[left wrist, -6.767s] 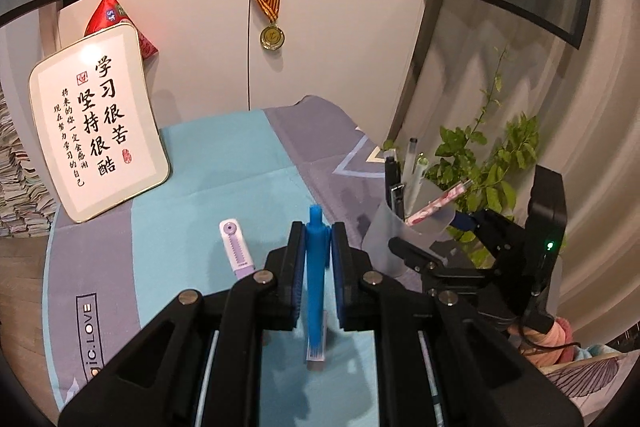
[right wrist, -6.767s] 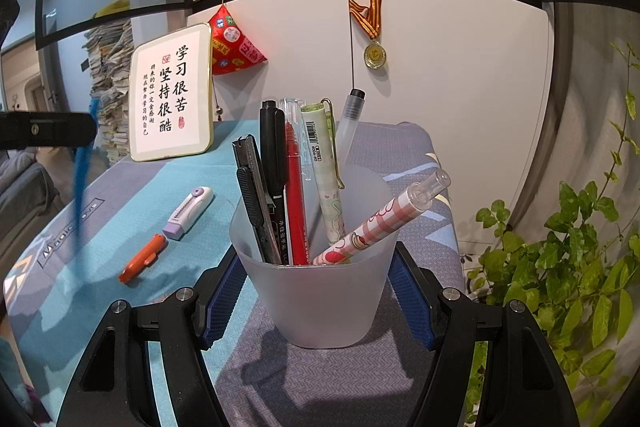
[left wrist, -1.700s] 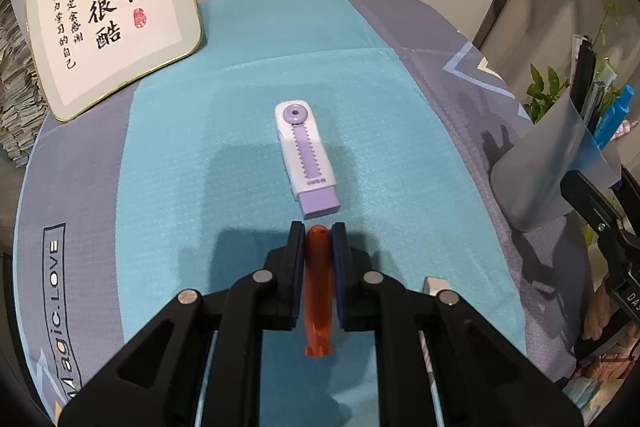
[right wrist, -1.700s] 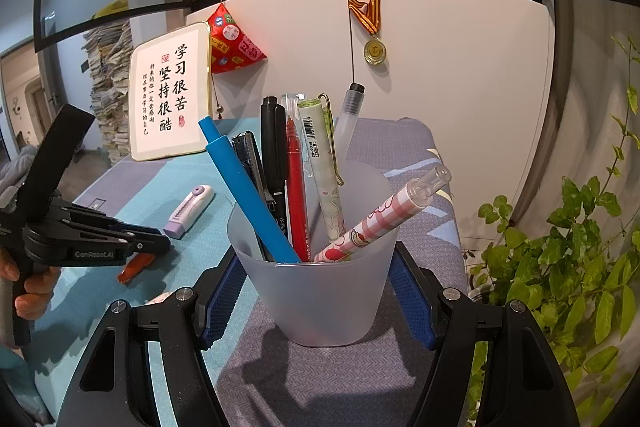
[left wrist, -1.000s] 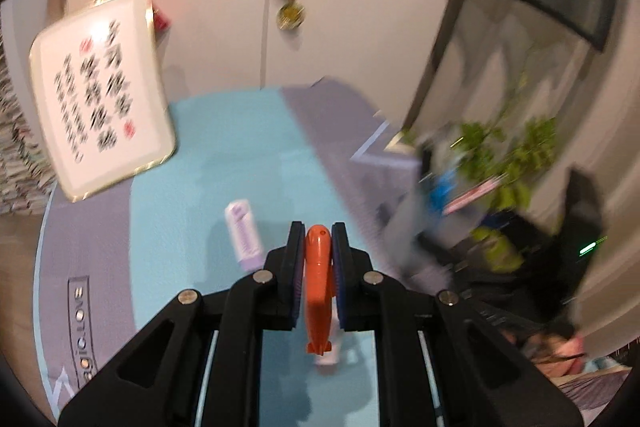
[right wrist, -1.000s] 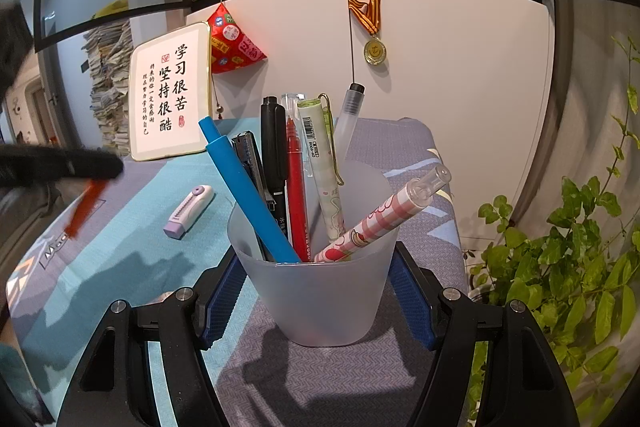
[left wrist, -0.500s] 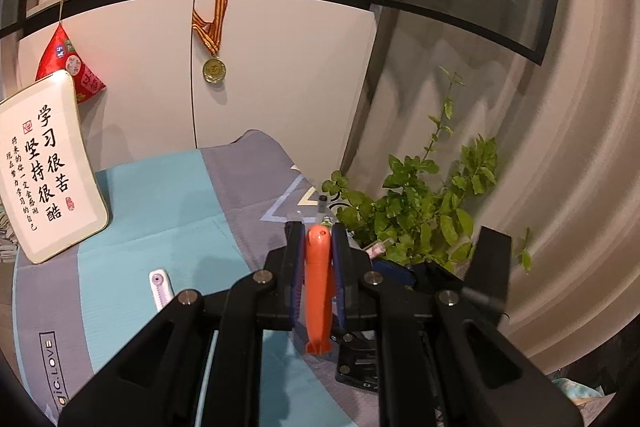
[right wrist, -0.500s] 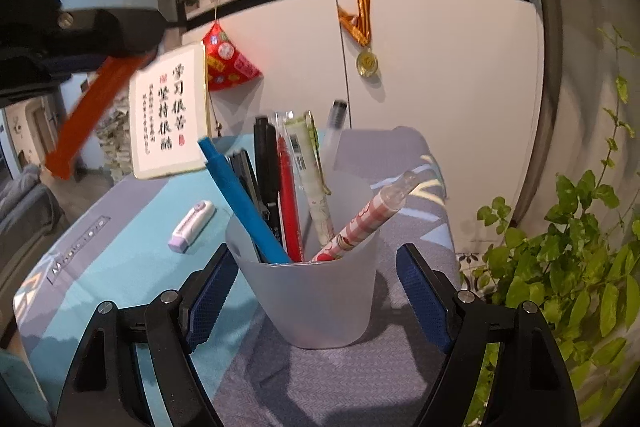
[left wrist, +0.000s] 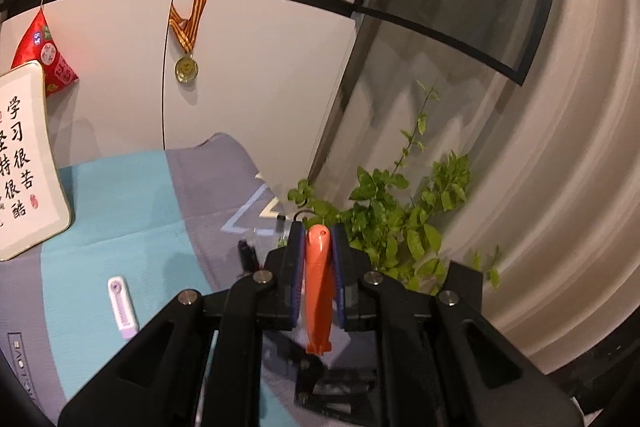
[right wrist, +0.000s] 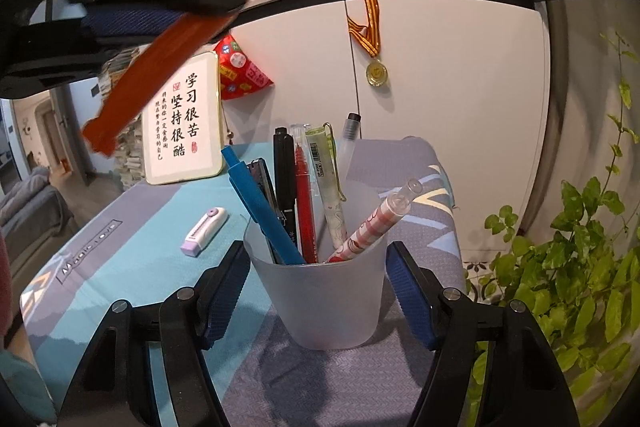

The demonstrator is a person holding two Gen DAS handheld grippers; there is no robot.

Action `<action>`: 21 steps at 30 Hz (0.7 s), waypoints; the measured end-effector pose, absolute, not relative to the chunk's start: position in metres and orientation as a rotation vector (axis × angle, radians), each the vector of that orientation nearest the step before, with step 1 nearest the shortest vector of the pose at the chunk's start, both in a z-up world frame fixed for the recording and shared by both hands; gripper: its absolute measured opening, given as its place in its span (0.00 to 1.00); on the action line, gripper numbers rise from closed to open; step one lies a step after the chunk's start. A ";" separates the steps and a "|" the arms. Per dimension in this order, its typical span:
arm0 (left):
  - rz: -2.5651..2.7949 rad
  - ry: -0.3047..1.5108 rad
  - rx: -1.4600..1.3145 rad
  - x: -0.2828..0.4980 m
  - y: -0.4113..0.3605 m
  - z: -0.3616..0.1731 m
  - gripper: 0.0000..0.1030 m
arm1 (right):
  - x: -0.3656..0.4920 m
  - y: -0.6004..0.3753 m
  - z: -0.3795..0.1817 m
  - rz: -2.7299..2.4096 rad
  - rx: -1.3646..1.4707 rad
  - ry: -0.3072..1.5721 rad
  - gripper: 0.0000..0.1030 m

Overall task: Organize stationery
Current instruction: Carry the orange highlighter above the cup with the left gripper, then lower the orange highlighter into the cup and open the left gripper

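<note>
Our left gripper (left wrist: 316,267) pinches the orange pen (left wrist: 318,287), held in the air up and to the left of the frosted cup (right wrist: 320,299). Our right gripper (right wrist: 316,291) has its pads against the cup's sides, steadying it on the counter (right wrist: 132,259). We judge this the carry step: next, tip the pen upright over the rim and release it among the pens. A purple correction tape (right wrist: 204,231) lies beyond, to the left.
</note>
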State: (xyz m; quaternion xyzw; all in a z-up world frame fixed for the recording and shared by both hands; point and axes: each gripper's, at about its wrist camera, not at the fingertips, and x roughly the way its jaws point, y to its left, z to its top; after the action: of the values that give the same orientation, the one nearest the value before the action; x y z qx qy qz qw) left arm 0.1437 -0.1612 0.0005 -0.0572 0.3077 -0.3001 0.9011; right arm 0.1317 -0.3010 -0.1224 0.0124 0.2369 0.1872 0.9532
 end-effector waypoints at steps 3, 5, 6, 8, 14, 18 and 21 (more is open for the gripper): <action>-0.612 0.621 -0.117 0.149 -0.168 -0.009 0.11 | 0.132 -0.301 -0.122 0.381 0.025 0.481 0.70; -0.620 0.645 -0.140 0.154 -0.169 -0.017 0.11 | 0.132 -0.301 -0.122 0.381 0.025 0.481 0.70; -0.617 0.654 -0.148 0.157 -0.168 -0.021 0.11 | 0.132 -0.301 -0.122 0.381 0.026 0.481 0.70; -0.605 0.667 -0.153 0.161 -0.168 -0.026 0.11 | 0.132 -0.301 -0.122 0.380 0.025 0.481 0.70; -0.592 0.688 -0.162 0.167 -0.166 -0.031 0.11 | 0.132 -0.302 -0.122 0.380 0.025 0.481 0.70; -0.591 0.706 -0.144 0.165 -0.167 -0.034 0.11 | 0.132 -0.302 -0.122 0.381 0.025 0.481 0.70; -0.585 0.721 -0.114 0.163 -0.167 -0.037 0.11 | 0.132 -0.302 -0.122 0.380 0.025 0.481 0.70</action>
State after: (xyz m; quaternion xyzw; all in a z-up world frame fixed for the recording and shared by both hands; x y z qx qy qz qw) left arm 0.1631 -0.1671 -0.0375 -0.0550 0.3476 -0.2820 0.8926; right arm 0.1320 -0.3016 -0.1223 0.0124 0.2369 0.1872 0.9532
